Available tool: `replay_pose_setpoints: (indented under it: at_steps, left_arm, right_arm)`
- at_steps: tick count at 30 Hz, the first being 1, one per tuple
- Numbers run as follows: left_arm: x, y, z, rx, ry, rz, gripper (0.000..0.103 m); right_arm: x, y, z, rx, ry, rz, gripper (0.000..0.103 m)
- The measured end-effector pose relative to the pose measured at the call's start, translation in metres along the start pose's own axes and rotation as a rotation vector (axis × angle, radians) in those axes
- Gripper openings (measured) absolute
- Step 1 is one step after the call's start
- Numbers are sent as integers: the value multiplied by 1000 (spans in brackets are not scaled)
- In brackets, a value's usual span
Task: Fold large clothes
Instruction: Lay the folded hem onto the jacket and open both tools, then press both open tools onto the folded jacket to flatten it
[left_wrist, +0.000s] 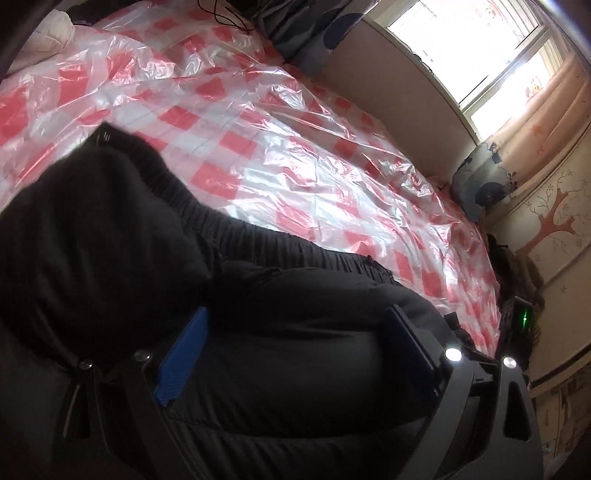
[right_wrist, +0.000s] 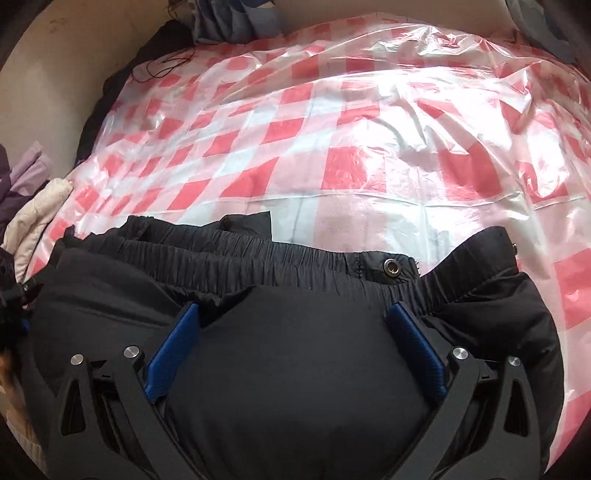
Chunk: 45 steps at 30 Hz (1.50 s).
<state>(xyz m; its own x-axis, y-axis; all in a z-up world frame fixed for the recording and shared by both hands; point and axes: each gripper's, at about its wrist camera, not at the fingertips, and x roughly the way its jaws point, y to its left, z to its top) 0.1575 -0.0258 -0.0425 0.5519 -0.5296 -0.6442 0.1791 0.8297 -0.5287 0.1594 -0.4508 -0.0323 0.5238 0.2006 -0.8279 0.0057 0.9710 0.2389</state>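
A black padded jacket (left_wrist: 110, 236) lies folded on the bed, its elastic hem running along the far edge; it also shows in the right wrist view (right_wrist: 295, 369), with a metal snap (right_wrist: 391, 266) on the hem. My left gripper (left_wrist: 295, 325) is open, its blue pads (left_wrist: 184, 354) spread wide and pressed onto the jacket's bulge. My right gripper (right_wrist: 295, 314) is open too, blue pads (right_wrist: 417, 350) apart, resting on the jacket just behind the hem. Neither pinches any fabric that I can see.
The bed is covered by a red-and-white checked plastic sheet (right_wrist: 332, 140). Other clothes (right_wrist: 33, 199) are heaped at the left edge. A pillow (left_wrist: 480, 184) and a window (left_wrist: 480, 55) are on the far side. A black cable (right_wrist: 162, 66) lies near the head.
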Motion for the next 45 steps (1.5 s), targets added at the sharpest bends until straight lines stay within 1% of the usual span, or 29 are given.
replay_pose_setpoints:
  at_steps: [2, 4, 5, 7, 8, 10, 11, 13, 14, 15, 16, 19, 21, 23, 25, 27, 28, 29, 30, 31, 32, 34, 36, 38, 40, 41, 43, 44, 45]
  left_arm:
    - [2, -5, 0, 27, 25, 52, 91]
    - [-10, -13, 3, 49, 16, 98, 91]
    - [-27, -18, 4, 64, -25, 97, 91]
    - [-59, -26, 6, 98, -114, 120, 91]
    - [-67, -29, 8, 110, -136, 133, 93]
    - [-71, -24, 8, 121, -153, 167, 93]
    - [-61, -14, 6, 106, -129, 184, 93]
    - [-41, 11, 0, 50, -82, 190, 93]
    - [-38, 20, -3, 30, -93, 162, 93]
    - [-37, 27, -3, 9, -106, 140, 93]
    - [-35, 32, -1, -3, -106, 137, 93]
    - [-24, 33, 2, 5, -61, 175, 93]
    - [-31, 25, -1, 19, -55, 195, 93]
    - [-60, 14, -6, 31, -125, 156, 93]
    - [-81, -1, -14, 83, -157, 135, 93]
    - [-84, -7, -24, 133, -166, 147, 93]
    - [-77, -3, -30, 144, -152, 156, 93]
    - [-69, 8, -34, 123, -125, 148, 93]
    - [-61, 19, -37, 86, -116, 116, 93]
    - [-58, 25, -38, 66, -123, 93, 93]
    - [-55, 26, -37, 69, -118, 103, 93]
    - [-54, 21, -36, 93, -101, 146, 93]
    - [-69, 15, -38, 102, -114, 184, 93]
    - [-100, 3, -49, 148, -178, 182, 93]
    - [-119, -6, -66, 231, -220, 213, 93]
    - [-119, -4, -73, 249, -217, 230, 93]
    - [-105, 10, -82, 237, -157, 239, 93]
    - [-98, 19, -87, 228, -145, 223, 94]
    - [-99, 20, -89, 229, -153, 234, 94]
  right_arm:
    - [6, 4, 0, -28, 32, -26, 97]
    - [-4, 7, 0, -36, 40, -53, 97]
    - [-15, 10, 0, -35, 17, -45, 97]
    - [-50, 26, -1, -55, -73, 5, 97]
    - [-62, 37, 1, -76, -99, 11, 97]
    - [-66, 66, 3, -152, -123, 29, 97]
    - [-60, 80, 4, -191, -114, 20, 97]
    - [-18, 107, -3, -296, -30, -69, 97]
    - [3, 110, -7, -306, 13, -71, 97]
    - [18, 109, -11, -296, 23, -60, 97]
    - [27, 109, -10, -293, 9, -75, 97]
    - [41, 110, -2, -297, 56, -78, 97]
    - [29, 103, 0, -269, 73, -54, 97]
    - [-14, 89, -1, -217, -7, -27, 97]
    - [-52, 68, -8, -177, -84, -72, 97]
    - [-69, 39, -14, -119, -117, -122, 97]
    - [-68, 15, -22, -63, -115, -146, 97]
    - [-60, -3, -29, -19, -102, -151, 97]
    - [-50, -21, -37, 15, -87, -141, 97]
    - [-39, -38, -46, 48, -79, -78, 97]
    - [-37, -46, -48, 79, -83, -38, 97]
    - [-42, -41, -46, 54, -67, -67, 97]
    - [-61, -34, -49, 55, -80, -84, 97]
    - [-100, -20, -64, 34, -158, -67, 97]
    - [-130, -7, -87, -22, -217, -96, 97]
    - [-132, -4, -96, -33, -220, -111, 97]
    - [-110, -10, -114, -49, -146, -155, 97]
    - [-97, -15, -123, -60, -130, -122, 97]
    - [-95, -18, -126, -49, -137, -100, 97]
